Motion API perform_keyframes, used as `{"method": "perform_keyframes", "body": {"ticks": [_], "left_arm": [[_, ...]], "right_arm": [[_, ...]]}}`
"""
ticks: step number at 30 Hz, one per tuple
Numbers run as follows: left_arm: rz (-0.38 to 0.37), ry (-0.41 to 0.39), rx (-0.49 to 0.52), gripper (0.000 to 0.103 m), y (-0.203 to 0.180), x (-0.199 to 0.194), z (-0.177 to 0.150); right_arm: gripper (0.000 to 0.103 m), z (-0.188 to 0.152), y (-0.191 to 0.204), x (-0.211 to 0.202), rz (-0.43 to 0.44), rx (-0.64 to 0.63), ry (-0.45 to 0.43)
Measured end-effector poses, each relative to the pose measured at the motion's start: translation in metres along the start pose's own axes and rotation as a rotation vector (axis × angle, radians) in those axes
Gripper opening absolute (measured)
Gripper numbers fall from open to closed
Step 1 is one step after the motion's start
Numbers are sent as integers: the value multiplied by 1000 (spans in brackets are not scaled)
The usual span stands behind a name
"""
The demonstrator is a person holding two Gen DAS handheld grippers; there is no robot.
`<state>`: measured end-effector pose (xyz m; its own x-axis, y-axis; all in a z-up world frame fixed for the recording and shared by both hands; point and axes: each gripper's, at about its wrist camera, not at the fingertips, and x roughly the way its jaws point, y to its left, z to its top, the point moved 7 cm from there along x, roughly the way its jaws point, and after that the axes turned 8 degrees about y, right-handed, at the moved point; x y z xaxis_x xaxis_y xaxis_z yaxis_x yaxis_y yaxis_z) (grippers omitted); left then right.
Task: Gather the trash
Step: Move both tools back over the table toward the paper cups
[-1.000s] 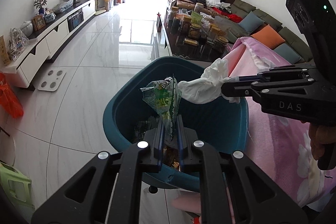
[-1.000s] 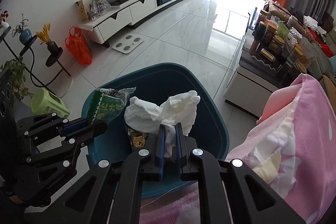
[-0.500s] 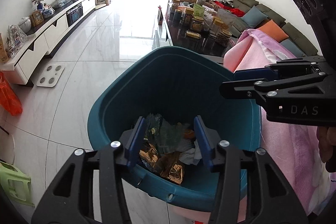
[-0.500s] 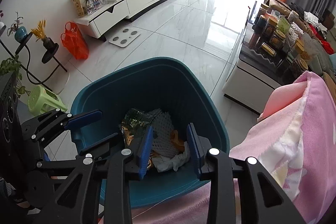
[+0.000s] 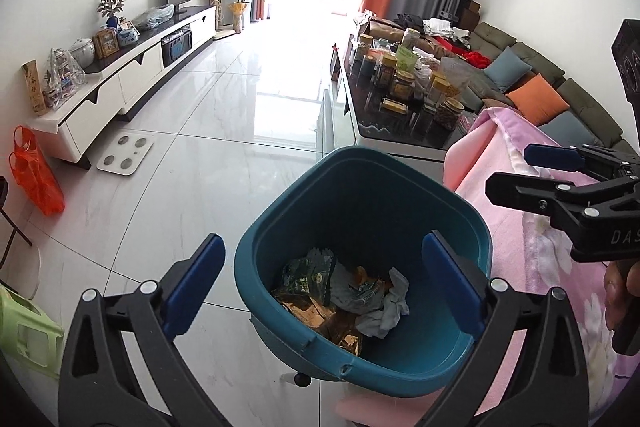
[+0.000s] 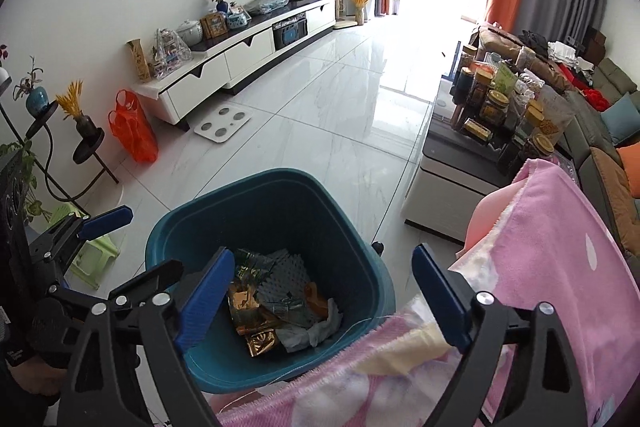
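Fingers of both grippers are spreading wide with nothing between them; the left gripper and right gripper hang over the teal bin, where the trash lies at the bottom: a green wrapper, gold foil and a white tissue; only the right view shows grey dimpled foam under the wrappers; only the left view shows a hand; a pink blanket lies just beside the bin.
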<state>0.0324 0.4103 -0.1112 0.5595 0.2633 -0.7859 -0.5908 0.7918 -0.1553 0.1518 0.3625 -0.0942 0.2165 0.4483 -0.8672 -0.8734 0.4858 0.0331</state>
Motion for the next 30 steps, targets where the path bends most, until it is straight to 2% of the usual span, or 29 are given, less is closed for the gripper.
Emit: {"method": "perform_keyframes", "body": {"ticks": [2,9,14,21,30], "left_arm": [[-5,-16,7,97,-4,-10,3],[-29,-66,37,97,-18,-47,7],[-68,-101,55,97,-40,-71,14],[-120,-157,148,97,-98,-100,21],[-237,-185,241,97,-185,-121,13]], "right_arm": [[96,-1,-3,-7,0,8,-25],[96,-14,-12,-33,-15,44,-91],[96,-29,-24,-72,-27,81,-182],[96,-64,-56,-136,-108,156,-321],[96,-126,-90,-189,-239,247,-404]]}}
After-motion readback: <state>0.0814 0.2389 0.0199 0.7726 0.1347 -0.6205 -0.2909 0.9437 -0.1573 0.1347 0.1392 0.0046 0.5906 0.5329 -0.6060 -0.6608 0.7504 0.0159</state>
